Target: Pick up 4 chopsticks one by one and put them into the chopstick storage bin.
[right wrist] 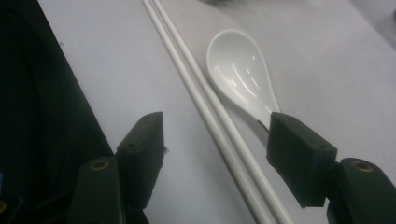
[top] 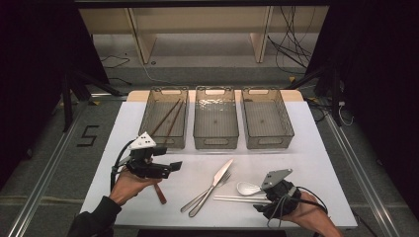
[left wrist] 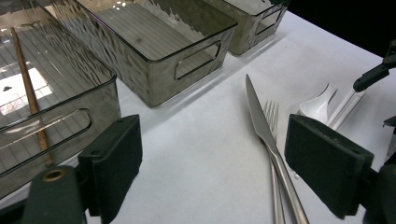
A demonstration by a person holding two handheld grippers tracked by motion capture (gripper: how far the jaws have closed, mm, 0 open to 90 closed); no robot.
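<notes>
My left gripper (top: 170, 168) hovers at the table's left front, open with nothing between its jaws (left wrist: 219, 163). Past it lie a steel knife (left wrist: 261, 126) and a fork (left wrist: 272, 114), crossed at mid-front (top: 213, 186). Low at the right front, my right gripper (top: 264, 197) is open. The pair of white chopsticks (right wrist: 205, 107) runs between its jaws (right wrist: 222, 149), untouched by the pads. A white spoon (right wrist: 240, 70) lies beside them, its handle ending at the right jaw. Under my left hand a brown chopstick (top: 159, 193) rests on the table.
Three clear grey bins stand in a row at the back. The left bin (top: 168, 89) holds brown chopsticks (top: 168, 118); the middle bin (top: 215, 89) and right bin (top: 267, 90) look empty. The white table mat (top: 306, 163) ends close in front of both hands.
</notes>
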